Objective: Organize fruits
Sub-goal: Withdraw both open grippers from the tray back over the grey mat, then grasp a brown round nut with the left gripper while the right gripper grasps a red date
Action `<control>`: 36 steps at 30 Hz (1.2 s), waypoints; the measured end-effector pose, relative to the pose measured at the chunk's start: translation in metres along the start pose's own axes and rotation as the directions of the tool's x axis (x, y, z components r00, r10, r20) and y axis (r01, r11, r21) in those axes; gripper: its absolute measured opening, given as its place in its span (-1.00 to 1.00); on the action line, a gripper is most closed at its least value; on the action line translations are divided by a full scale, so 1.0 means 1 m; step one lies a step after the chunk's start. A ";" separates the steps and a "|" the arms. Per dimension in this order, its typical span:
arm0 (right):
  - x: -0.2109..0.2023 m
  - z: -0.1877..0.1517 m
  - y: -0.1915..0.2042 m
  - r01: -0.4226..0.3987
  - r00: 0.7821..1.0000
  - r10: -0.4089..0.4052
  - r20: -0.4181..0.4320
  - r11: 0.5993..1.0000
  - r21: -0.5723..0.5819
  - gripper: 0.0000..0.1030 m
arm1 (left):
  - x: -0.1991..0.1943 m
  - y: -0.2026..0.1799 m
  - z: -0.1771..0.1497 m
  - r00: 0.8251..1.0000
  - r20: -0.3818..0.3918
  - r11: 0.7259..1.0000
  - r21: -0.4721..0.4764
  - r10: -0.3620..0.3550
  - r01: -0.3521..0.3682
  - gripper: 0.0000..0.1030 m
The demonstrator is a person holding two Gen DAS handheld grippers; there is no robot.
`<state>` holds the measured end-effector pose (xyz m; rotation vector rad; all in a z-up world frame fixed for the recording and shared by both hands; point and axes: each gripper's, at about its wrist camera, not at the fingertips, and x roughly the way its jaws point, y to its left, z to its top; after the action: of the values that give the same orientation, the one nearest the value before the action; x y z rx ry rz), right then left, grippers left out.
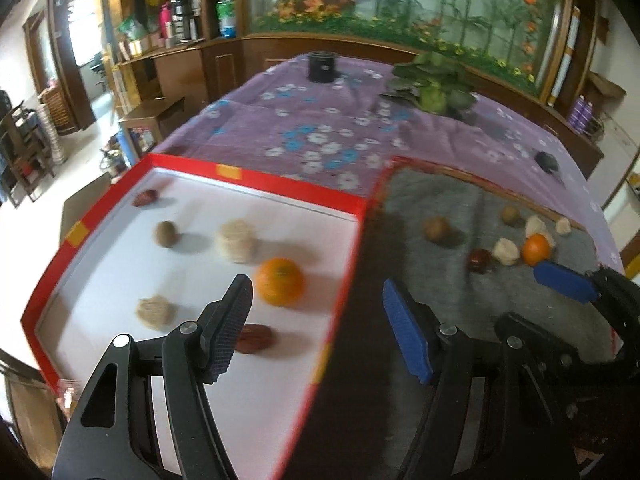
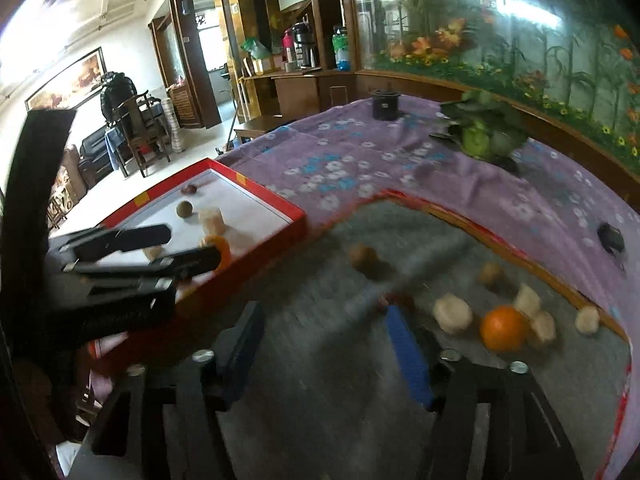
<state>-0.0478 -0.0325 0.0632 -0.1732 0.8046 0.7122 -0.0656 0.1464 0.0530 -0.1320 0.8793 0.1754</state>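
Observation:
A red box with a white floor on the left holds an orange, a kiwi, two beige foam nets and two dark red dates. A grey-lined tray on the right holds an orange, a kiwi, a dark red fruit and several beige pieces. My left gripper is open and empty above the red box's right wall. My right gripper is open and empty above the grey tray; it shows in the left wrist view.
A purple flowered cloth covers the table. A potted plant and a black cup stand at the far side, a small dark object at the right. Wooden cabinets line the back; the table's left edge drops to the floor.

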 end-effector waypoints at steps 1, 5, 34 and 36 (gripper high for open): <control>-0.005 -0.005 -0.007 0.009 1.000 -0.009 0.001 1.000 0.016 0.26 | 0.001 -0.007 0.001 1.000 -0.006 1.000 0.005 -0.013 0.013 0.33; -0.020 -0.023 -0.036 0.030 1.000 -0.031 0.007 0.996 0.085 0.26 | 0.006 -0.033 0.003 0.999 -0.014 0.998 0.048 -0.045 0.046 0.33; -0.015 -0.044 -0.086 -0.064 0.998 0.067 -0.012 0.979 0.194 0.27 | 0.089 -0.079 0.040 0.993 -0.109 0.994 0.092 -0.054 0.064 -0.52; -0.012 -0.042 -0.084 -0.069 0.997 0.074 -0.019 0.980 0.188 0.27 | 0.088 -0.076 0.041 0.991 -0.112 0.994 0.073 -0.076 0.084 -0.52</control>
<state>-0.0246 -0.1194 0.0329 0.0165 0.9009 0.6993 0.0359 0.0885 0.0135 -0.1046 0.9864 0.0592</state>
